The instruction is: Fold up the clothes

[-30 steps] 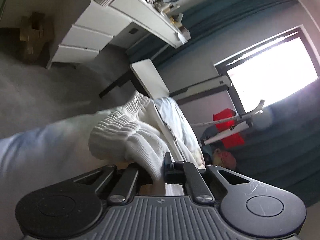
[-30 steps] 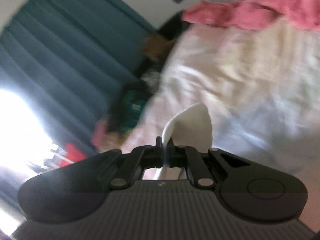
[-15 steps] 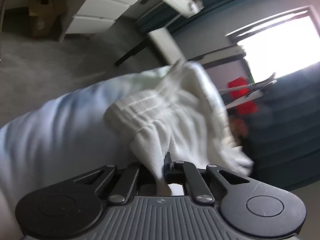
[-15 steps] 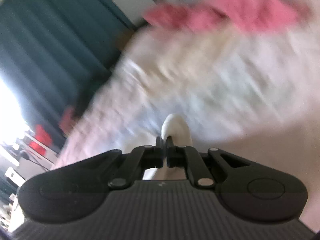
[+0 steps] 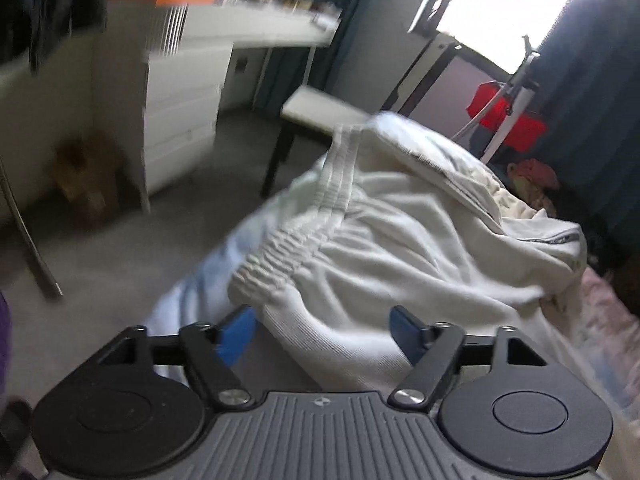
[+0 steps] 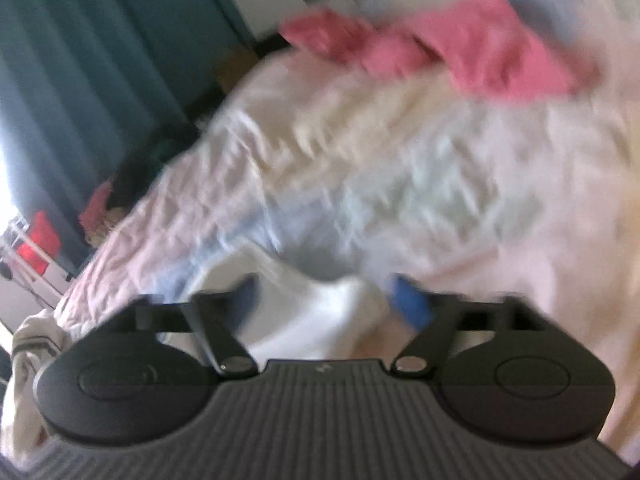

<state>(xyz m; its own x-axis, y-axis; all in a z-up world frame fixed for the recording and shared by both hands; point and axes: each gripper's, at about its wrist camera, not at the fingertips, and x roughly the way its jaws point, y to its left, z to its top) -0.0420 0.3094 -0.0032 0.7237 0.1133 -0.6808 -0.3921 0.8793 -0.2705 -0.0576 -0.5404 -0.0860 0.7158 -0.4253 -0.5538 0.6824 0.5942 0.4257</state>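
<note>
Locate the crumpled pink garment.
In the right wrist view, the crumpled pink garment lies upper right on the pale wrinkled bedsheet, beyond the open right gripper.

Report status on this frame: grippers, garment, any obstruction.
Left gripper open, right gripper open. White sweatshirt bunched on the bed, cloth lying between both sets of fingers, unfolded. Pink garment further up the bed, not in the way.

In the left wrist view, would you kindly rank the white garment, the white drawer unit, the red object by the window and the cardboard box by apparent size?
Largest to smallest as they appear:
1. white garment, though it lies nearest the camera, which inflates it
2. white drawer unit
3. red object and cardboard box, too alike to separate; the box is blurred
</note>
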